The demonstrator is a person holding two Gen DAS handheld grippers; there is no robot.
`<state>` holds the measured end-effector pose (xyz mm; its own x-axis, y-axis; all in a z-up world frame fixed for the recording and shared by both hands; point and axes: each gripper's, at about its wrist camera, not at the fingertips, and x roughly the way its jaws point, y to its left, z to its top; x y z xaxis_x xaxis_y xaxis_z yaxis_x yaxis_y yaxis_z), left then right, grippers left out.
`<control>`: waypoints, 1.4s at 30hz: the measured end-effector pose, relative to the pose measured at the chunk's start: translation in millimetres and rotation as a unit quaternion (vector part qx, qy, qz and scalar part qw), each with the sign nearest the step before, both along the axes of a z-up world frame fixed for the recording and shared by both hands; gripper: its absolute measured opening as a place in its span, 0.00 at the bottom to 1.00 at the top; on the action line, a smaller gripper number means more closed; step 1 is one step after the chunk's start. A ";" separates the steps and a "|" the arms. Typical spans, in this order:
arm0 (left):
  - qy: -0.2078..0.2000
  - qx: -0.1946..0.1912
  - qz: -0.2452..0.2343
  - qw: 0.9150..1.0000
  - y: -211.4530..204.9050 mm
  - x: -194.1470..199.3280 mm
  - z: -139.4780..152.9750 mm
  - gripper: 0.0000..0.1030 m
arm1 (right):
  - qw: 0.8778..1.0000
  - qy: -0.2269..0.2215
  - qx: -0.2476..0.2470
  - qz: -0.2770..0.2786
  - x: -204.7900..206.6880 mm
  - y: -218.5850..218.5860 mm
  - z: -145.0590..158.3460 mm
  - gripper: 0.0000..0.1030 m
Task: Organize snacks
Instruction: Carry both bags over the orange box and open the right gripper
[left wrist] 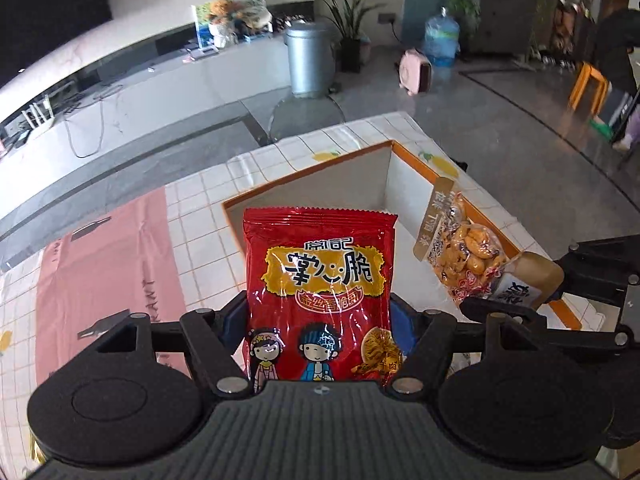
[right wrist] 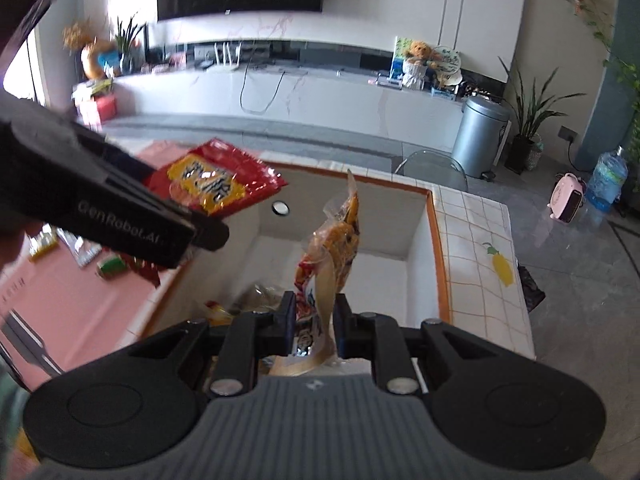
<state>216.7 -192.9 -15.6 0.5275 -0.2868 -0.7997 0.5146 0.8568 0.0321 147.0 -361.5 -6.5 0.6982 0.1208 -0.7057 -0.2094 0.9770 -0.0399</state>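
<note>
My left gripper (left wrist: pixel 318 320) is shut on a red snack packet (left wrist: pixel 320 284) with yellow lettering and cartoon figures, held upright above the near wall of a white box with an orange rim (left wrist: pixel 412 168). From the right wrist view the same red snack packet (right wrist: pixel 218 182) hangs over the box's left edge, under the left gripper's black body. My right gripper (right wrist: pixel 315 316) is shut on a clear bag of orange-brown snacks (right wrist: pixel 340 232), which stands over the open white box (right wrist: pixel 434 240). That clear bag (left wrist: pixel 468 252) also shows in the left wrist view, over the box's right side.
Several small snack packs (right wrist: pixel 108 266) lie on a pink mat (left wrist: pixel 108 264) left of the box. Other wrapped snacks (right wrist: pixel 256 296) sit on the box floor. The box rests on a white checked tablecloth (right wrist: pixel 476 232). A silver bin (right wrist: pixel 480 136) stands on the floor beyond.
</note>
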 end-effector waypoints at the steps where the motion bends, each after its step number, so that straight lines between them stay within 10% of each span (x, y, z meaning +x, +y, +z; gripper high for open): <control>1: 0.009 0.000 -0.004 1.000 -3.4 7.3 -3.1 0.78 | 1.000 0.004 -0.009 0.002 6.6 -1.9 -5.0 0.15; 19: 0.048 0.086 -0.110 0.989 -45.7 65.5 -51.3 0.78 | 0.989 0.056 -0.118 0.072 82.3 -9.6 -51.0 0.05; 42: 0.045 0.118 -0.157 0.979 -53.9 64.1 -67.5 0.89 | 0.987 0.112 -0.075 0.083 88.9 -7.4 -60.2 0.09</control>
